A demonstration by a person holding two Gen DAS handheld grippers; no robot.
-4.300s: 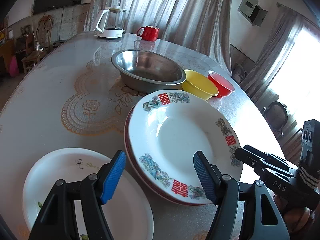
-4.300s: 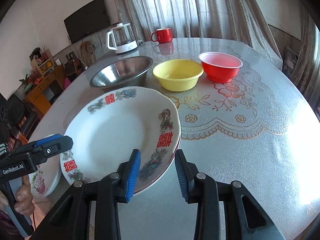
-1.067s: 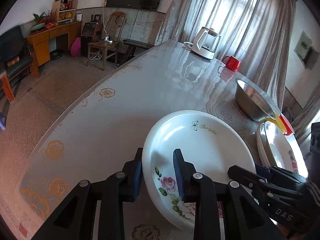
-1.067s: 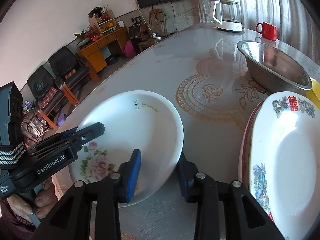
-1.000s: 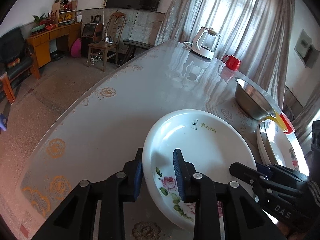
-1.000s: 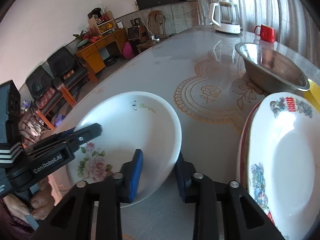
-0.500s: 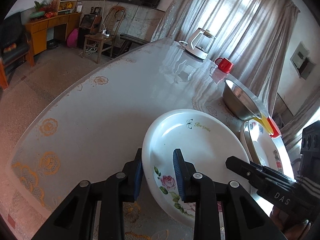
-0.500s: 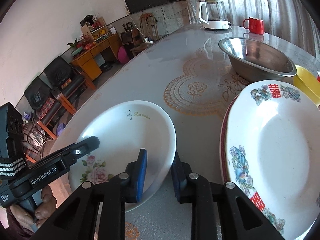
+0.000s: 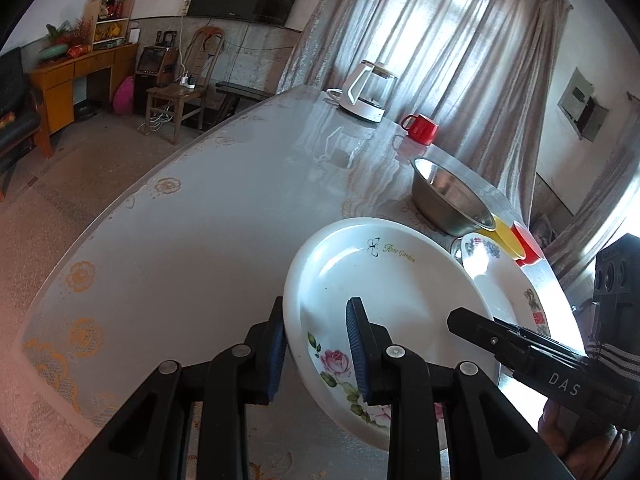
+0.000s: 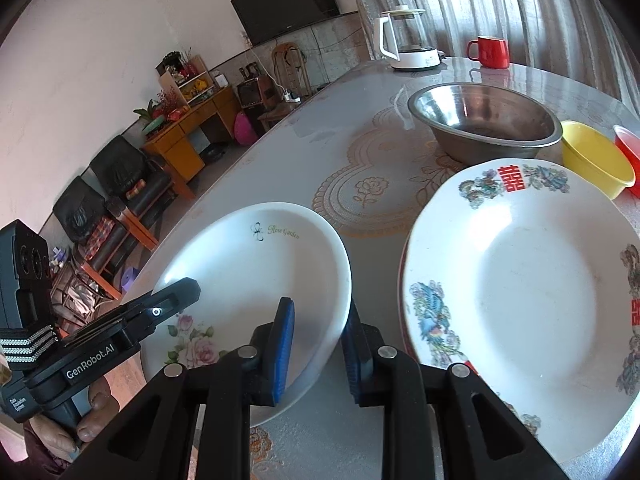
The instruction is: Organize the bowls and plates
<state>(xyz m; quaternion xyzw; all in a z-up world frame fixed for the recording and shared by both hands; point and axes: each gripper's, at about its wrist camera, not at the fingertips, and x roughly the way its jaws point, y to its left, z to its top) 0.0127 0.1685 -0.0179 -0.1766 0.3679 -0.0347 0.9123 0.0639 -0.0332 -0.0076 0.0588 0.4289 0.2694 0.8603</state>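
Gripping white rose-printed ceramic plate (image 9: 384,280) both sides: left tool (image 9: 316,344) and right tool (image 10: 318,344) clamped on rim, angled downward over worktop (image 9: 224,200).

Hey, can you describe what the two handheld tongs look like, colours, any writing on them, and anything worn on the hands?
Both are black plastic clamps with ribbed blue pads and silver rivets. The left tongs carry white "GenRobot.AI" lettering on the side, seen from the right wrist view. The right tongs show "DAS" in the left wrist view. Each has a black camera block at the back, with a black and white striped strap. No sleeves show.
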